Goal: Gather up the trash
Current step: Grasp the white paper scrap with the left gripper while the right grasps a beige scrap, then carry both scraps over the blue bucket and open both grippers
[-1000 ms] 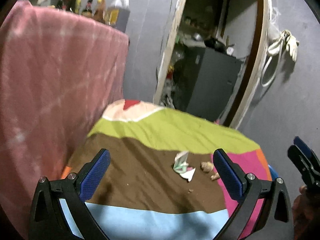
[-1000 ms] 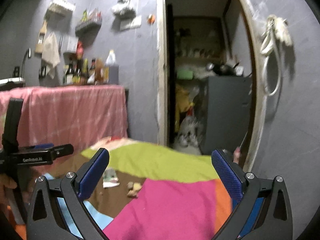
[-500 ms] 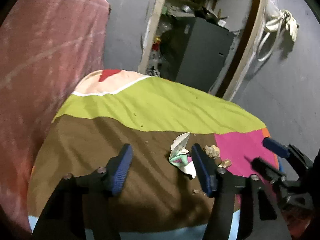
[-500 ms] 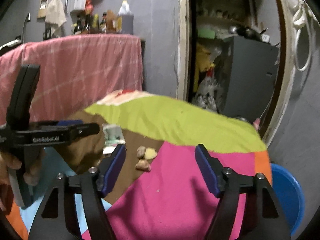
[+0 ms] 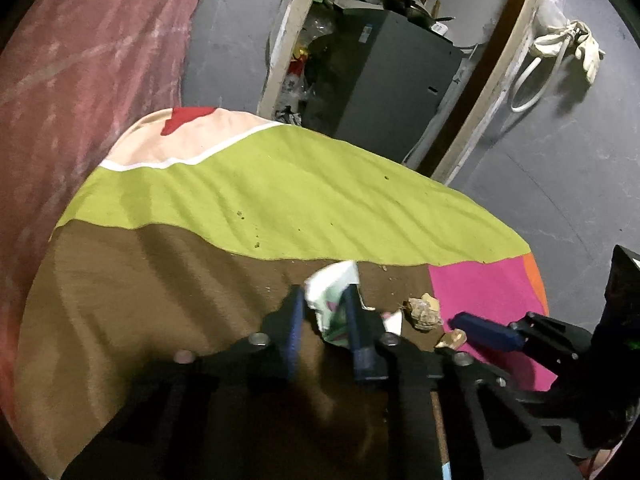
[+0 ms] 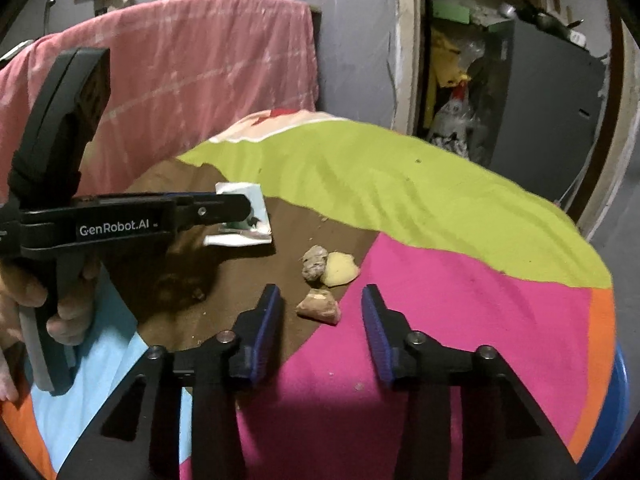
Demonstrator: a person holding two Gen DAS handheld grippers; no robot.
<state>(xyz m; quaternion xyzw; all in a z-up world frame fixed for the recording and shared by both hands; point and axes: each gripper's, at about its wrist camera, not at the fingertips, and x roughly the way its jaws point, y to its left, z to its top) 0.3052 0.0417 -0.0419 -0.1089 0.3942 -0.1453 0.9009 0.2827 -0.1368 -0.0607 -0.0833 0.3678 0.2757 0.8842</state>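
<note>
A crumpled white and green paper wrapper (image 5: 332, 280) (image 6: 256, 200) lies on the brown patch of the cloth-covered table (image 6: 400, 200). My left gripper (image 5: 323, 312) has its closing jaws pinched on the wrapper. To its right lie a grey-brown lump (image 6: 314, 262), a yellow peel (image 6: 340, 270) and a small brown scrap (image 6: 320, 306). My right gripper (image 6: 321, 294) straddles that scrap; its jaws are closing, and the pads stand clear of the scrap on both sides. In the left wrist view one blue finger (image 5: 484, 330) of the right gripper shows beside the scrap (image 5: 454, 338).
A blue tub (image 6: 618, 392) sits low beyond the table's right edge. A pink cloth (image 6: 200, 60) drapes a counter at the back left. Behind the table is a doorway with a dark cabinet (image 5: 392, 80). Crumbs dot the cloth.
Both grippers dropped toward the trash and tilted down while their jaws narrowed. The left one closed on the paper wrapper; the right one came to straddle the brown scrap.
</note>
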